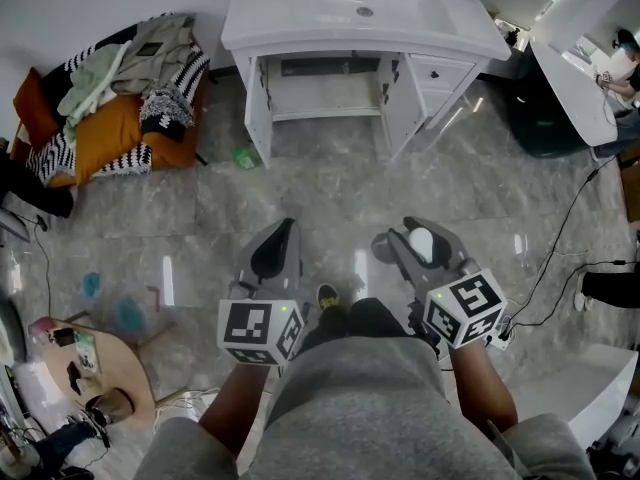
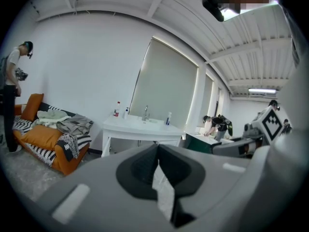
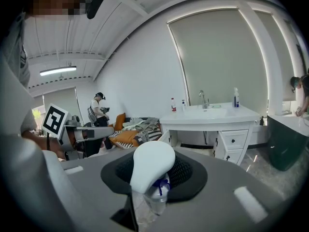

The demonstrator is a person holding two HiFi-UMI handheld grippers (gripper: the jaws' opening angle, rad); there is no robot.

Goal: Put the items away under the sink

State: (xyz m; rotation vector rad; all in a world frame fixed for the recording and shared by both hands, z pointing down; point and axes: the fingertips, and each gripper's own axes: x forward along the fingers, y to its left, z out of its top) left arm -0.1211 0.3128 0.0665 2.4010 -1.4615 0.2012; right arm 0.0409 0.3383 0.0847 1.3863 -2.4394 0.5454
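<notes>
My right gripper is shut on a small clear bottle with a rounded white cap and a blue collar; the bottle stands upright between the dark pads. My left gripper is level with it on the left, its jaws together and nothing visible between them. Both hang over the grey marble floor, well short of the white sink cabinet ahead. Both cabinet doors stand open, showing a bare shelf under the basin. The same sink cabinet lies ahead and to the right in the right gripper view.
A green item lies on the floor by the cabinet's left leg. An orange sofa piled with clothes fills the left. A round wooden table stands at lower left. Cables trail on the right. A person stands near the sofa.
</notes>
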